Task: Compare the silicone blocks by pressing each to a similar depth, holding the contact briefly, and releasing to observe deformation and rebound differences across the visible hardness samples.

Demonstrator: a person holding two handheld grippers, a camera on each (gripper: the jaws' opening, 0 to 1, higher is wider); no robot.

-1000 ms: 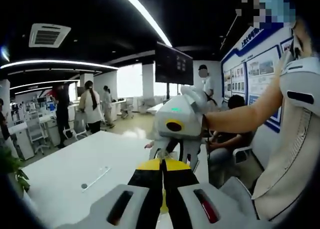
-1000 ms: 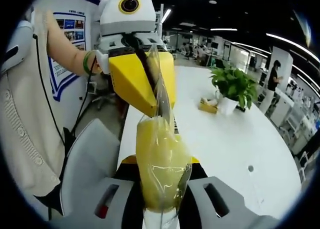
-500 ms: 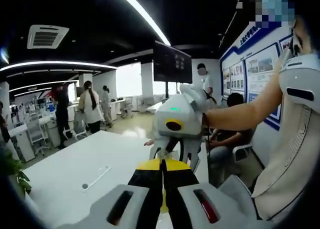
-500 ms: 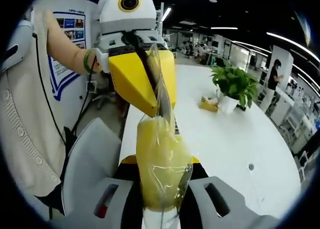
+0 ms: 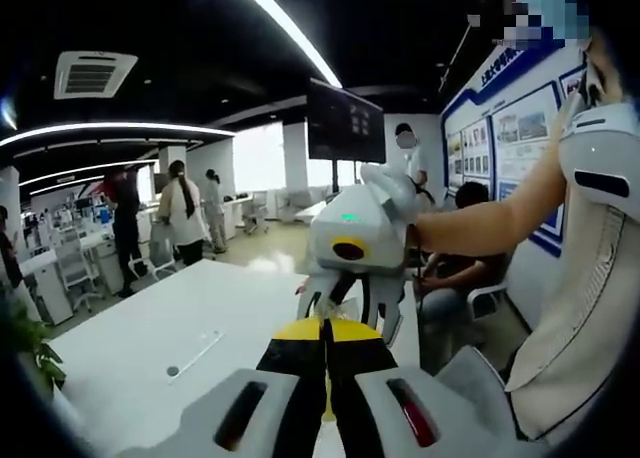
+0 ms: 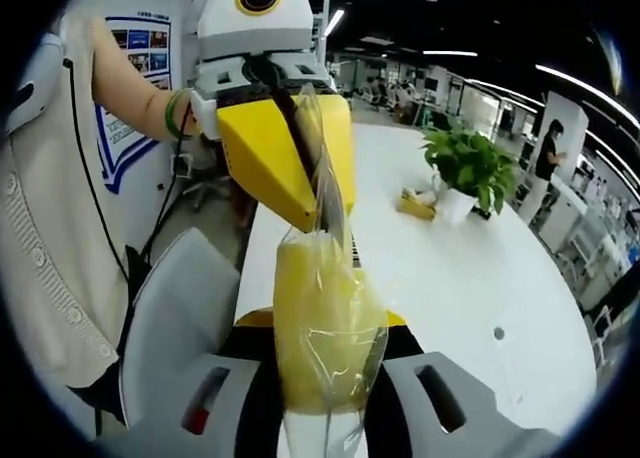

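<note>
Held up in the air above a white table (image 6: 470, 278): a yellow silicone block (image 6: 325, 328) in a clear plastic bag (image 6: 322, 193), gripped from both ends. Right gripper (image 6: 322, 418) at the bottom of the right gripper view, black fingers (image 6: 262, 418) pinching the lower end of the bagged block, which rises upright between them. Left gripper (image 6: 330, 223) reaching in from above in the same view, yellow fingers (image 6: 265, 158) pressed together on the bag's clear upper flap, just over the top of the block. In the left gripper view, left gripper (image 5: 325, 328) with black, yellow-tipped fingers (image 5: 290, 353) closed tight, a sliver of yellow showing in the seam low down; right gripper (image 5: 352, 240) just beyond the tips, white housing facing the camera, held by a person's hand (image 5: 412, 253). Block clear of the table, not touching it.

On the table, well apart: a potted green plant (image 6: 470, 173) and a small yellow item (image 6: 415, 206) beside it. Farther back, standing people (image 5: 180, 213), a dark wall screen (image 5: 345, 126), and posters (image 5: 520, 143) on the wall.
</note>
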